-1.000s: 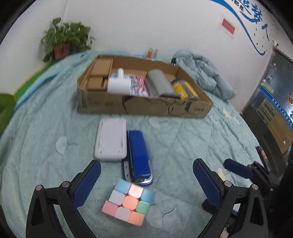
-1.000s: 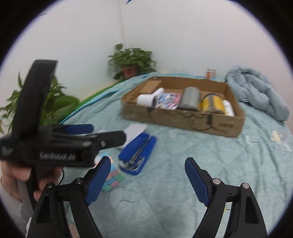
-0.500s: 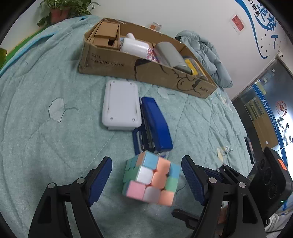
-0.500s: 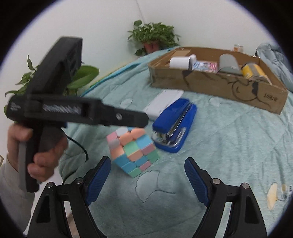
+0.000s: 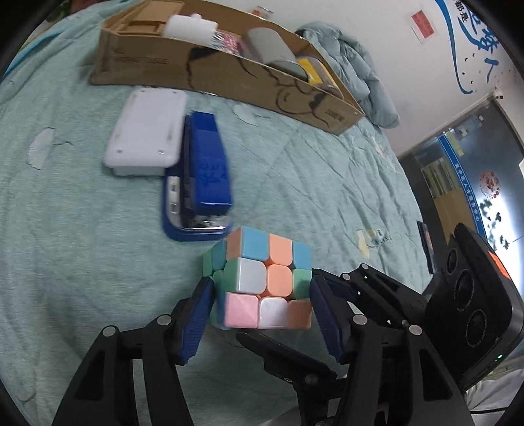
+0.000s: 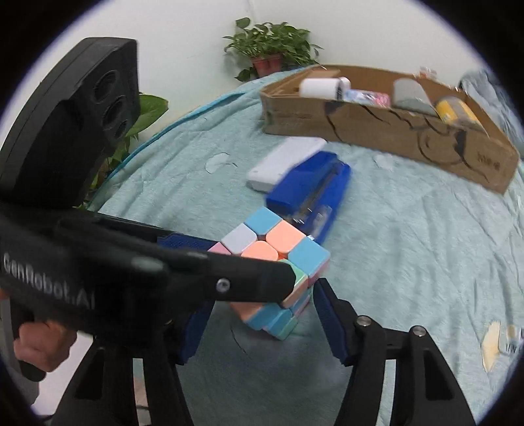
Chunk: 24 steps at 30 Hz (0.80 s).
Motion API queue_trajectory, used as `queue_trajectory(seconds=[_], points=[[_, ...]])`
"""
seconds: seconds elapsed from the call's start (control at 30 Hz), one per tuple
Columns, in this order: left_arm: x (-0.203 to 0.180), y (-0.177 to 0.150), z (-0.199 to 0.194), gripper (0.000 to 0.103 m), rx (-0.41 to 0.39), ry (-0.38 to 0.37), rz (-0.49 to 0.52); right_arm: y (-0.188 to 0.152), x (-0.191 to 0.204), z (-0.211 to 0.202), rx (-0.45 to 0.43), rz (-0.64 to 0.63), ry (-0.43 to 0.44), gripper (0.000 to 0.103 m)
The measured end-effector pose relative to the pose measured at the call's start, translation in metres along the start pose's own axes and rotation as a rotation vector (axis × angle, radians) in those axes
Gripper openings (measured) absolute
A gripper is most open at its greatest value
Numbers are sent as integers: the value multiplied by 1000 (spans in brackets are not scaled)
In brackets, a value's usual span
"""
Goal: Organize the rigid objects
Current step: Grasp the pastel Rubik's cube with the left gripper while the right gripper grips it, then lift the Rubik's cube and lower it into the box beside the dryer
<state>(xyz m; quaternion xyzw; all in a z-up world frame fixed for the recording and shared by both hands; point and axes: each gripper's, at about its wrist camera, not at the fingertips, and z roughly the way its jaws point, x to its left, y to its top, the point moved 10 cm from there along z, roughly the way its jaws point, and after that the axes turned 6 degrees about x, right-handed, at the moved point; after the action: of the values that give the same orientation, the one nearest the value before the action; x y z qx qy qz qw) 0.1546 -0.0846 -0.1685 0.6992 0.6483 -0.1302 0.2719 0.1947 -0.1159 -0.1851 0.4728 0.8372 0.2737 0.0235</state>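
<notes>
The pastel puzzle cube (image 5: 262,281) sits low in the left wrist view, at about 6 o'clock from the blue stapler (image 5: 199,183), and the left gripper (image 5: 262,314) has its two blue pads pressed against the cube's opposite sides, clamped on it. In the right wrist view the same cube (image 6: 278,262) appears between the fingers of the right gripper (image 6: 262,321) as well, with the right-hand pad (image 6: 327,321) close against the cube's lower edge; the other pad is partly hidden behind the black body of the left gripper (image 6: 183,275), so whether the right gripper actually bears on the cube cannot be told. A hand (image 6: 42,344) grips the left gripper's handle at 8 o'clock in that view. The stapler lies on the teal quilt (image 5: 82,262) with a white flat case (image 5: 147,134) touching its side at roughly 10 o'clock. Farther off, at 12 o'clock from the stapler, stands a long cardboard box (image 5: 229,75) holding a white roll (image 5: 190,28), a grey cylinder (image 5: 268,46) and a yellow container (image 5: 314,68). A potted plant (image 6: 271,49) stands against the wall beyond the box, and a bundled blue-grey blanket (image 5: 357,72) lies at the box's 3 o'clock end.
</notes>
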Motion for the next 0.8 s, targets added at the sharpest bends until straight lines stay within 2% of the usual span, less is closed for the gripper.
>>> queue_trajectory(seconds=[0.1,0.2,0.33,0.43,0.53,0.67,0.8], points=[[-14,-1,8,57,34,-40,17,-8,-11,-9,13,-18,-22,61],[-13,4,4,57,27,-57,10,-12,-18,-11,32,-22,-8,61],[3,17,7,58,18,-31,-17,-15,-19,-7,44,-53,1,62],[-3,17,17,55,48,-100,-35,-12,-15,-3,44,-72,16,62],[-9,16,17,55,26,-47,5,-10,-15,0,41,-78,-8,62],[-11,14,16,55,15,-21,3,-10,-13,-1,41,-88,-24,62],[-22,16,5,55,-35,19,39,-4,-11,-9,23,-92,-45,62]])
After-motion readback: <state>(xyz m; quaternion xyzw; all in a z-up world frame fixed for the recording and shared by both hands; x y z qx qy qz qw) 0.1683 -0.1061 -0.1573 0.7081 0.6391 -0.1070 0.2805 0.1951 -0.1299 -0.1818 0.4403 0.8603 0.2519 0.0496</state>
